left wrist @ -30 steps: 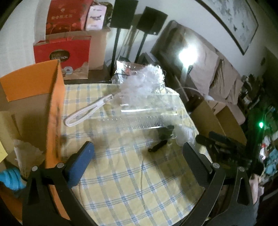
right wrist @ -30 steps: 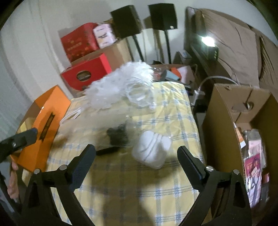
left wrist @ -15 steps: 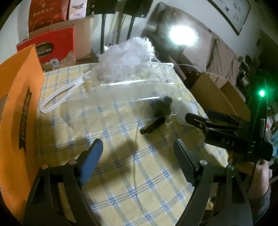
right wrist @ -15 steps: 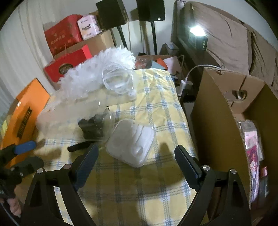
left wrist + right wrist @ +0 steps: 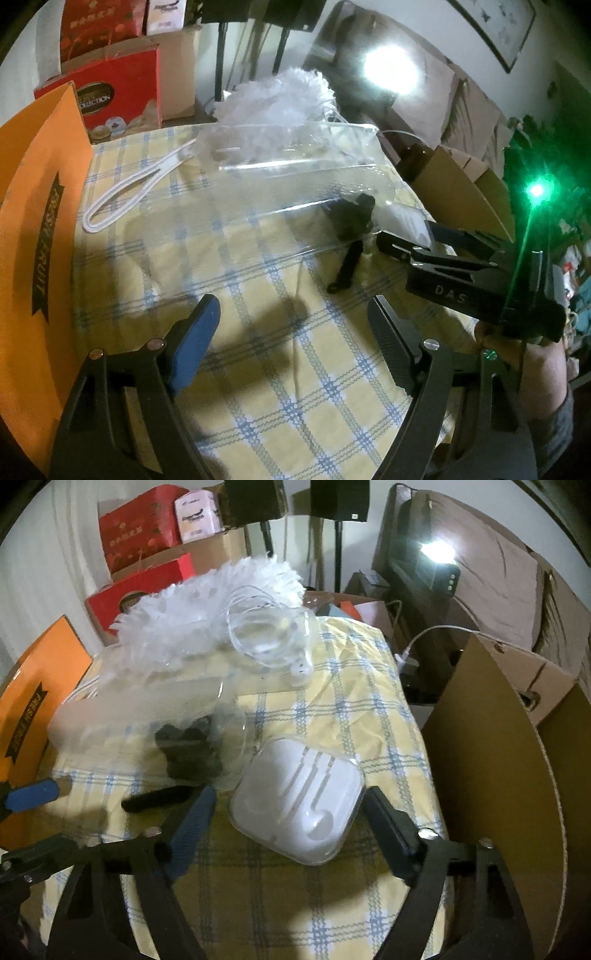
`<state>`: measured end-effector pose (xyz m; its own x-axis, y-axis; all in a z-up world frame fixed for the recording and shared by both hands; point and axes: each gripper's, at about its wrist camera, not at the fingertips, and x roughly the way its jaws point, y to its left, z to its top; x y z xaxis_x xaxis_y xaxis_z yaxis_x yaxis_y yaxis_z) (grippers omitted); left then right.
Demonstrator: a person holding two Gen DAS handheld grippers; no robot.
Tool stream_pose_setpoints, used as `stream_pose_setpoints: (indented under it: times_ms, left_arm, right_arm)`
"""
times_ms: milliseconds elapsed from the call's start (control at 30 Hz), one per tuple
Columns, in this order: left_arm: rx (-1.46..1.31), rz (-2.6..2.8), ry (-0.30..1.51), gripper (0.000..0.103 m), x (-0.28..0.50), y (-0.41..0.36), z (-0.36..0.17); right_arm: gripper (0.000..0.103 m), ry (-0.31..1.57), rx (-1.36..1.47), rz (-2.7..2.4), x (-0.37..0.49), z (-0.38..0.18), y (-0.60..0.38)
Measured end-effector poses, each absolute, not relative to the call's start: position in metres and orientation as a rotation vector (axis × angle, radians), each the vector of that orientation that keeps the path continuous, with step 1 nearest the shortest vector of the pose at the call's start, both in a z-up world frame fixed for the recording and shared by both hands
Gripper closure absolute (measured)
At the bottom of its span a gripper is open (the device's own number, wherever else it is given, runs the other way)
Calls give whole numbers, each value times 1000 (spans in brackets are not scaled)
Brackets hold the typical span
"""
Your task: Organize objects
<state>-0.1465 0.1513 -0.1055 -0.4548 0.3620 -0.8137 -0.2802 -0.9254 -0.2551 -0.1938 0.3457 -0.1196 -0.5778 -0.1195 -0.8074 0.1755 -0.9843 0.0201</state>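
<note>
Landmark: white earphone case (image 5: 299,801), lying flat on the yellow checked tablecloth (image 5: 373,723).

- Right gripper (image 5: 290,812): jaws spread but just been closing; the case sits between the fingers, which stand just beside its two edges. Whether the pads touch it cannot be told.
- Left gripper (image 5: 291,339): jaws spread, nothing between them, over bare cloth to the left of the case; its jaws closed somewhat a moment ago.
- Black object (image 5: 188,749): just left of the case, partly under the clear plastic bag (image 5: 258,206); a black strap (image 5: 159,799) from it lies on the cloth.
- White fluffy bundle (image 5: 207,616): beyond the case, at the far end of the bag.
- Coiled white earphone cable (image 5: 266,635): beyond the case, beside the bundle.
- White cord loop (image 5: 129,192): far left of the case.
- Orange box (image 5: 33,236): left of the case, at the table's edge.
- Cardboard box (image 5: 513,746): right of the case, off the table.
</note>
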Motion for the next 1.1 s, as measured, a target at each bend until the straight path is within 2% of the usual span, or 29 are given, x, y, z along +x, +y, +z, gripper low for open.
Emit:
stream_pose_setpoints:
  times_ms: [233,333,433,500,633,733,767,800,1100]
  left_arm:
    - [-1353,2363,-42,24,-148,172,-109]
    - [-1346,2351,-4,28,-151,184,-111]
    - [-1348,2335,37,40,-157,197,-115]
    - [-1353,2331,74,53,-159,204,-119]
    - [-1344,2356,116,66,-162,212,-120]
    - [-1347,2344,113,82,-163,214,-120]
    - [-1348,2339,119,90,-162,215,-120]
    - [-1346,2323,126,93,-161,216,-120]
    - [-1294,2257,56,94,-143,207,-100]
  right_arm:
    - [31,50,1354,-2610,-185,-117,357]
    - [31,26,1361,-2601,-177,-116,363]
    - [31,-4,1364,-2596,-167,-115,370]
    - [31,-26,1362,-2596,-161,-114,375]
    - [31,-47,1358,-2594,-153,-112,378]
    - [31,-51,1355,-2591,-148,-112,379]
    - [31,-54,1354,-2590,-148,-112,379]
    - [31,-56,1353,-2588,-147,-112,378]
    - [31,-83,1319,-2578,-141,-104,374]
